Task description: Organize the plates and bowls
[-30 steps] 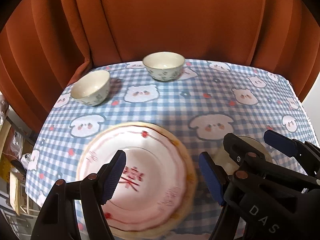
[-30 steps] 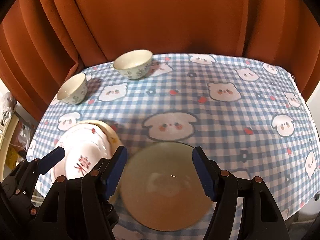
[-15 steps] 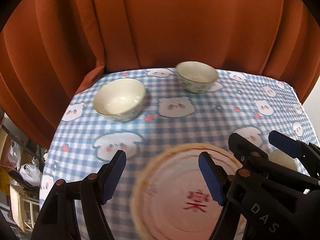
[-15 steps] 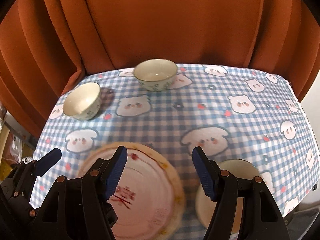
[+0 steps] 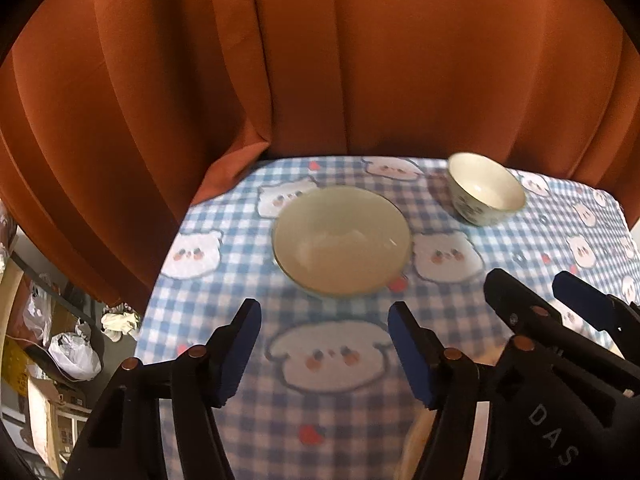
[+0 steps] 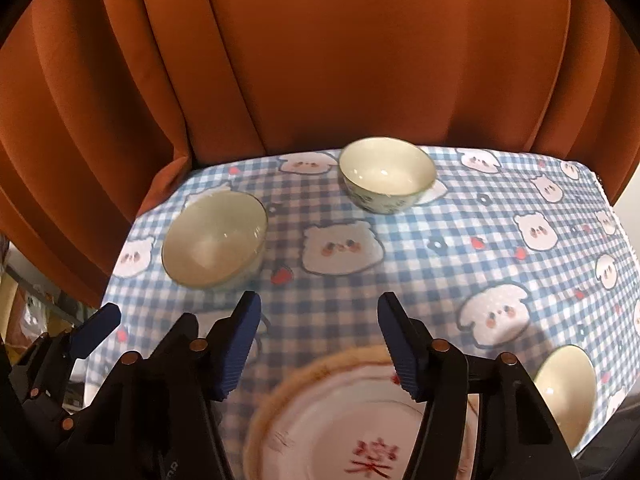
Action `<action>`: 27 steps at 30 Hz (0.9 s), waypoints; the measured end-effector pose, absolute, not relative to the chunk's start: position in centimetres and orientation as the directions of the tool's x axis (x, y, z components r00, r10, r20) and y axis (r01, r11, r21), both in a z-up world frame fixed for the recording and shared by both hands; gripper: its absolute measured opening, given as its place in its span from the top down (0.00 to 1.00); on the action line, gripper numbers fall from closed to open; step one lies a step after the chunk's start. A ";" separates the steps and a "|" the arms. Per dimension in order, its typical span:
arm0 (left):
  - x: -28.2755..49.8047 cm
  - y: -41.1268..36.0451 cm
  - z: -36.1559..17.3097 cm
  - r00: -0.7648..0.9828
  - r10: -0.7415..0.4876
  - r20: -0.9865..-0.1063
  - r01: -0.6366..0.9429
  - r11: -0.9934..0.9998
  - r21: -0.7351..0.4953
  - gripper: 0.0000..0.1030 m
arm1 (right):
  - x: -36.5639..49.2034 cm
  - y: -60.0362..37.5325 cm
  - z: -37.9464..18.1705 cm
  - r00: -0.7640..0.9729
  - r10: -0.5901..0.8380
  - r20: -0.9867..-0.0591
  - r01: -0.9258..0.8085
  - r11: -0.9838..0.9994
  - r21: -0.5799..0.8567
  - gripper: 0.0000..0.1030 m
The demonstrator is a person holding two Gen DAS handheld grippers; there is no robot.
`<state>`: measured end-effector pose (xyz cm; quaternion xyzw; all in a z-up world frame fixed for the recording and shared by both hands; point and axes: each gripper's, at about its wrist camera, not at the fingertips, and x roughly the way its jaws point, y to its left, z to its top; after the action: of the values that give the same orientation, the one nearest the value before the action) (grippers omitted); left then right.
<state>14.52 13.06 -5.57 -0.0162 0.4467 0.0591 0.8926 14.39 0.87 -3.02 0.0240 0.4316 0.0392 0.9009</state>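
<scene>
two cream bowls stand upright and empty on the checked tablecloth (image 6: 440, 264): the near bowl (image 6: 214, 240) at left centre of the right view, the far bowl (image 6: 386, 174) at upper centre by the cloth's back edge under the orange curtain (image 6: 320, 60). a red-marked plate (image 6: 360, 428) lies at bottom centre, a third bowl (image 6: 566, 388) at lower right near the cloth's edge. bare cloth lies between them. the left gripper (image 5: 324, 346) and right gripper (image 6: 320, 340) have just been closing, yet both stand parted with nothing between the pads.
</scene>
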 end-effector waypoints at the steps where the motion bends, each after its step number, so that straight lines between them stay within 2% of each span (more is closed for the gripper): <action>1: 15.0 13.4 -5.6 0.594 0.092 -0.799 -0.122 0.992 0.024 0.36 | 14.9 1.2 -3.0 0.627 0.088 -0.774 -0.047 0.996 0.076 0.39; 7: 18.3 15.2 -6.7 0.580 0.104 -0.808 -0.142 0.990 0.025 0.40 | 18.3 3.2 -3.9 0.619 0.082 -0.781 -0.040 0.997 0.073 0.43; 9: 19.3 15.6 -7.1 0.577 0.102 -0.810 -0.143 0.989 0.024 0.46 | 19.4 3.8 -4.4 0.612 0.086 -0.786 -0.039 0.996 0.079 0.45; 18: 23.1 16.9 -9.9 0.535 0.115 -0.837 -0.167 0.985 0.029 0.54 | 23.9 5.4 -7.4 0.569 0.111 -0.815 -0.042 0.994 0.106 0.52; 23: 24.4 17.3 -11.4 0.511 0.120 -0.851 -0.176 0.984 0.034 0.60 | 25.6 6.0 -9.1 0.538 0.131 -0.833 -0.059 0.991 0.118 0.61; 27: 25.2 17.3 -12.1 0.503 0.111 -0.857 -0.170 0.985 0.027 0.69 | 26.8 6.5 -10.0 0.522 0.138 -0.842 -0.073 0.990 0.116 0.76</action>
<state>25.19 17.30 -12.14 -0.0304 0.4921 0.0812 0.8662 26.80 6.54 -9.99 0.0331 0.4852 0.0606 0.8717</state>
